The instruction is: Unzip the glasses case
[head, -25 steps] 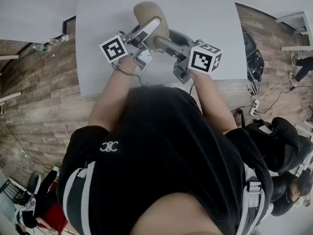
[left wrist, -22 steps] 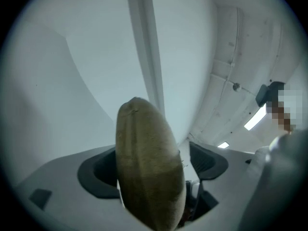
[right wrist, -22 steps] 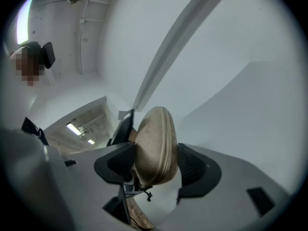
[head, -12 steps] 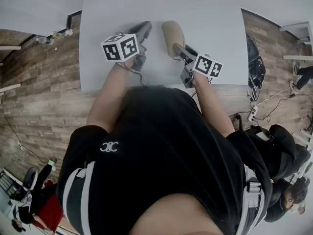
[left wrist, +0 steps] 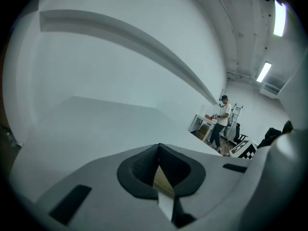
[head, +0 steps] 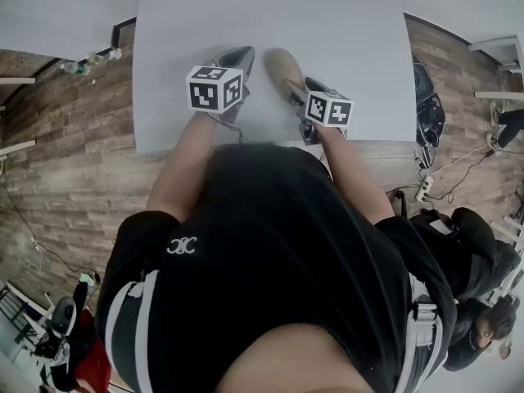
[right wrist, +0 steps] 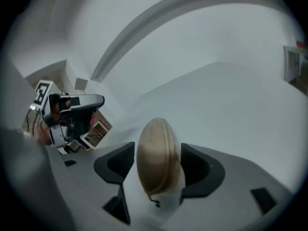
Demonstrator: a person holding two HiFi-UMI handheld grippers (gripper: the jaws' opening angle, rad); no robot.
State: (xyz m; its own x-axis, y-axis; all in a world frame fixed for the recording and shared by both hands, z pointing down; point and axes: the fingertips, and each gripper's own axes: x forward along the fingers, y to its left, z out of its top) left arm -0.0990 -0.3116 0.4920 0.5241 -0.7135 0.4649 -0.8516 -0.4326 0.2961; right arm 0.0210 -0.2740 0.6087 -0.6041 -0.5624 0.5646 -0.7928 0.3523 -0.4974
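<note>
The tan oval glasses case (head: 278, 62) lies on the white table (head: 352, 23), lengthwise away from me. My right gripper (head: 296, 84) is shut on its near end. In the right gripper view the case (right wrist: 156, 150) fills the gap between the two dark pads (right wrist: 117, 167), and a small zipper pull (right wrist: 155, 202) hangs at its near tip. My left gripper (head: 240, 56) rests just left of the case, apart from it. Its jaws (left wrist: 159, 150) are shut with nothing between them. It also shows in the right gripper view as the left gripper (right wrist: 77, 109) at the left.
The table's near edge (head: 246, 146) runs just in front of my body, with wooden floor on both sides. Cables and a power strip (head: 426, 182) lie on the floor at the right. A person (left wrist: 222, 114) stands far off in the room.
Both grippers have come down to the table. The left one let go of the case, moved off to its left and shut. The right one lowered the case, still holding it.
</note>
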